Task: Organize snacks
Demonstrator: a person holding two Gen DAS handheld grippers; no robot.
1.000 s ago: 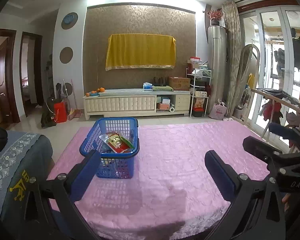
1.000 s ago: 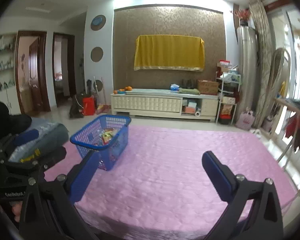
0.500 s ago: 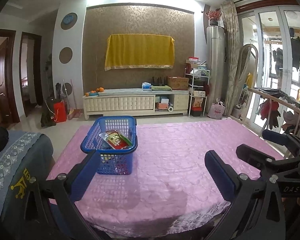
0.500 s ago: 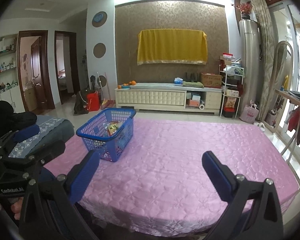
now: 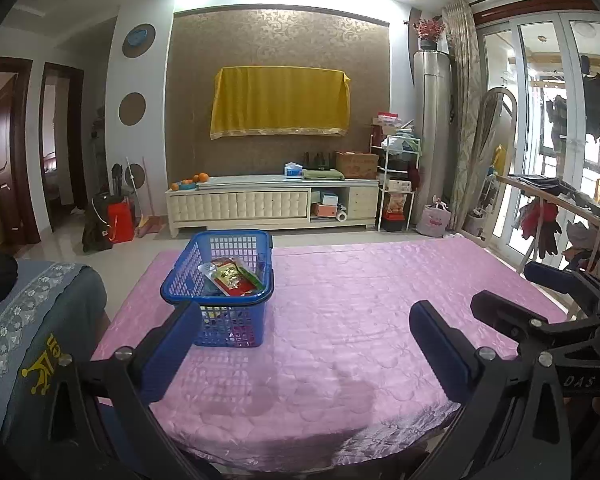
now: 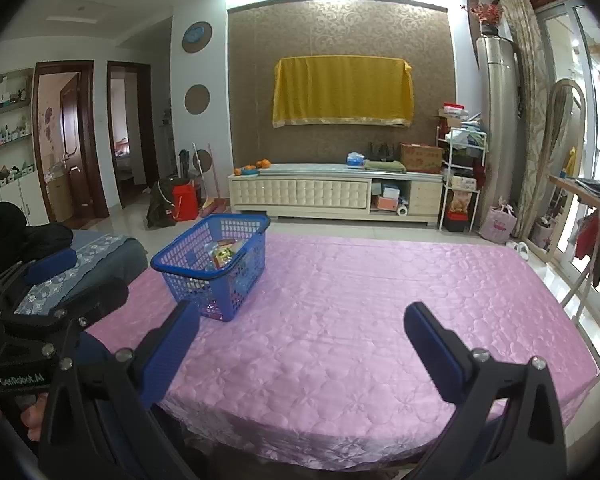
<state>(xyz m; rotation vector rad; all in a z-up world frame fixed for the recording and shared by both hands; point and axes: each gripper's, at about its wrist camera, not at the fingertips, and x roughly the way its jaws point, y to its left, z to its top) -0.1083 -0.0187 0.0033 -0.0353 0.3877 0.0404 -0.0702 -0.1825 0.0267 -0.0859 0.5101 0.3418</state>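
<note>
Both grippers, left gripper point(image 5: 304, 344) and right gripper point(image 6: 300, 340), spread wide and empty above the quilted pink tablecloth point(image 5: 360, 320); blue lattice plastic basket point(image 5: 220, 280) of glossy snack packets point(image 5: 232, 276) near the table's far-left corner.

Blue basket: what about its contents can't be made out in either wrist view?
- Lower snacks: in both views the blue basket shows them only through its mesh wall.
- Top red packet: print too small.
- Basket's near corner: left view, hidden behind a left gripper finger.
</note>
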